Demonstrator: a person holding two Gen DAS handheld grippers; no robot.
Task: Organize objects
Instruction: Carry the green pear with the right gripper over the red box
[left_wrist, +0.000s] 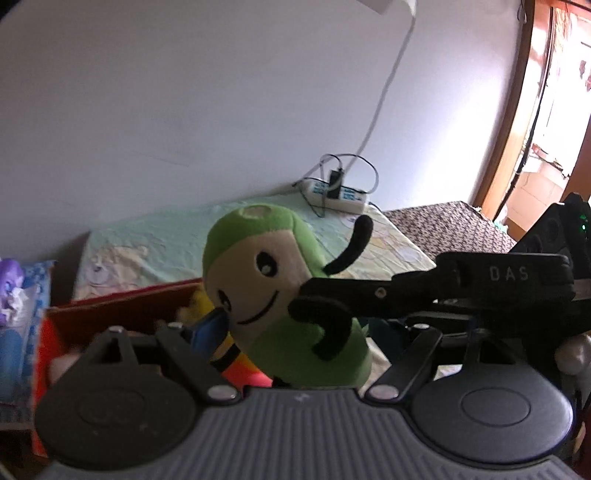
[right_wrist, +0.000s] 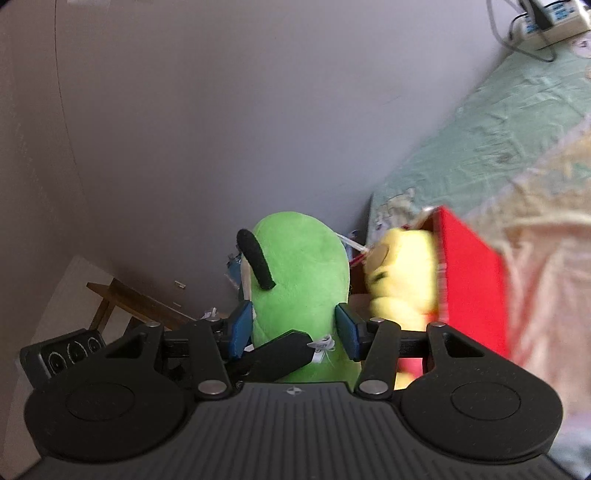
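A green plush toy (left_wrist: 273, 288) with a cream smiling face and black arms hangs in the air over a red box (left_wrist: 122, 306). In the right wrist view my right gripper (right_wrist: 297, 330) is shut on the green plush (right_wrist: 303, 280), a blue pad on each side of its lower body. The right gripper's black body also shows in the left wrist view (left_wrist: 443, 291), reaching in from the right. My left gripper (left_wrist: 280, 339) stands open just in front of the plush; one blue pad (left_wrist: 208, 328) shows, the other is hidden behind it. A yellow plush (right_wrist: 402, 280) lies in the red box (right_wrist: 469, 280).
The box sits on a bed with a pale green sheet (left_wrist: 177, 240). A white power strip (left_wrist: 336, 194) with cables lies at the bed's far end by the wall. A patterned surface (left_wrist: 443, 229) and a doorway are at the right. A wooden table (right_wrist: 129, 299) stands at the lower left.
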